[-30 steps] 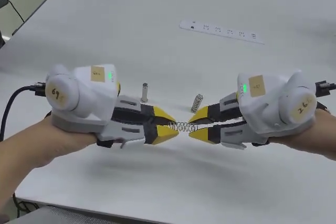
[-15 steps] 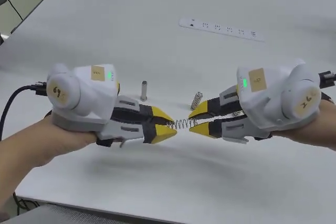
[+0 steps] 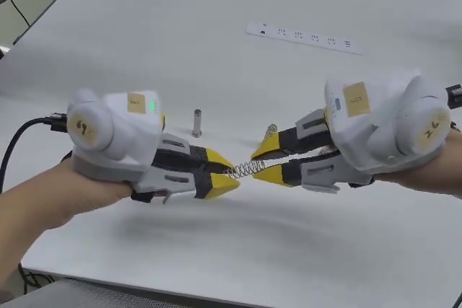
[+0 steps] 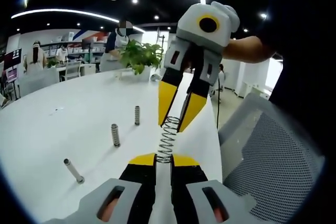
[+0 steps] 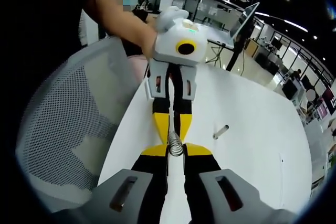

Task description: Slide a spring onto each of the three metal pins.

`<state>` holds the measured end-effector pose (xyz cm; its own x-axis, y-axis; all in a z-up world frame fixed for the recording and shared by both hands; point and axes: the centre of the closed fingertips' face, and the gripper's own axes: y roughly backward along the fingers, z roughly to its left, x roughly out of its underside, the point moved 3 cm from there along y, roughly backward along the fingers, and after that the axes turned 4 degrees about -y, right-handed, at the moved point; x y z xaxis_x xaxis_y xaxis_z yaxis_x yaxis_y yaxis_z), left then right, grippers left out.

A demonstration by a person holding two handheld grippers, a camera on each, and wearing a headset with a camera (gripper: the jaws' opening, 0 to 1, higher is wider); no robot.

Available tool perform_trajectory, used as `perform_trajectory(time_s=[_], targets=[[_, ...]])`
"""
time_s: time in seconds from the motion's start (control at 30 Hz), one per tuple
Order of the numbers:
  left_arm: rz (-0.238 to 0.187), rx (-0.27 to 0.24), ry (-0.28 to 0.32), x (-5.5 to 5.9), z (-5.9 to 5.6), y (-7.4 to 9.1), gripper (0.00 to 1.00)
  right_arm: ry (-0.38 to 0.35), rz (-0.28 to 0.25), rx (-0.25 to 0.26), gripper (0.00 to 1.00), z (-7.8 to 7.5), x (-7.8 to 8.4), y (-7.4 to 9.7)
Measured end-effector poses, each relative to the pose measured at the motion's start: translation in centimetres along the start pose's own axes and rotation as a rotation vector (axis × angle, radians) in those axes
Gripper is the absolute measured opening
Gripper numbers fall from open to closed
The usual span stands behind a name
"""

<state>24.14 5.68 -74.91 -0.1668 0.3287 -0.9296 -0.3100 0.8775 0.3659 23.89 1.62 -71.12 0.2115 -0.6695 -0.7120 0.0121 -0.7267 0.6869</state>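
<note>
Left claw (image 4: 164,157) clamped on spring (image 4: 168,137) | right claw (image 4: 172,126) pinching its far end, 12 o'clock | bare pin (image 4: 73,170) at 9 o'clock | risk: one claw slipping could flick the stretched spring away.

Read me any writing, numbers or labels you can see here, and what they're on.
"69", apparently: handwritten tag on the left gripper.
Scrawled tag on the right gripper: illegible.
Tan stickers atop both grippers: too small to read.
Power strip markings: too small.
</note>
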Motion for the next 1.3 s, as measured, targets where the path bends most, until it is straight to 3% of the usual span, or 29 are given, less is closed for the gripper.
perform_trajectory(time_s=[0.4, 0.73, 1.3], targets=[[0.003, -0.008, 0.001, 0.2, 0.2, 0.0, 0.01, 0.03, 0.004, -0.003, 0.08, -0.1, -0.4, -0.8], [-0.005, -0.002, -0.007, 0.0, 0.2, -0.2, 0.01, 0.017, -0.048, -0.011, 0.07, 0.0, -1.9, -0.9], [-0.013, -0.003, -0.012, -0.4, -0.1, -0.2, 0.01, 0.006, -0.099, 0.0, 0.07, 0.1, -2.5, -0.8]])
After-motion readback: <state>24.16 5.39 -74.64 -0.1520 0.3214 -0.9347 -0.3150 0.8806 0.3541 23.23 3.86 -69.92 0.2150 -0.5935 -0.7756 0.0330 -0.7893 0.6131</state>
